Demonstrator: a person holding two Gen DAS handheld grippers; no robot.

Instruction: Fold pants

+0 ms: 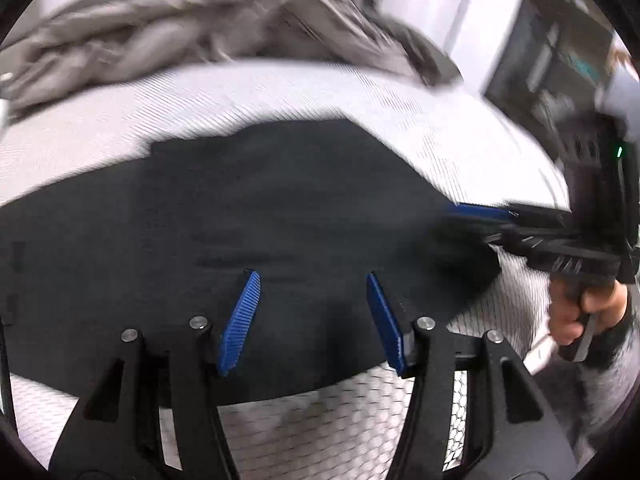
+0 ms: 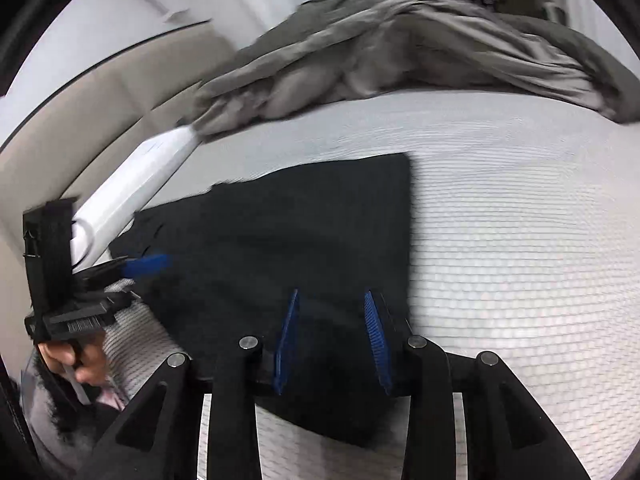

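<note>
In the left wrist view, the left gripper (image 1: 312, 280) has its two blue pads clearly apart, and nothing is pinched between them; the black pants (image 1: 248, 208) lie flat on the white mattress (image 1: 320, 432) just under and ahead of the jaws. The pants already look like a compact folded shape, so I judge the folding is far along and the jaws stand open because there is nothing to hold at this point. To the right of these jaws, the right gripper (image 1: 476, 216) reaches over the right edge of the pants, held by a hand (image 1: 580, 312). Far ahead of the jaws, a gray blanket (image 1: 160, 32) is bunched up, well apart from the pants. In the right wrist view, the right gripper (image 2: 332, 296) shows a narrower gap between its pads, and no cloth is caught there; the pants (image 2: 280, 232) spread ahead and below the jaws, with a straight edge on their right side. To the left of the jaws, the left gripper (image 2: 148, 260) hovers above the left part of the pants, probably to smooth or check the fold.
</note>
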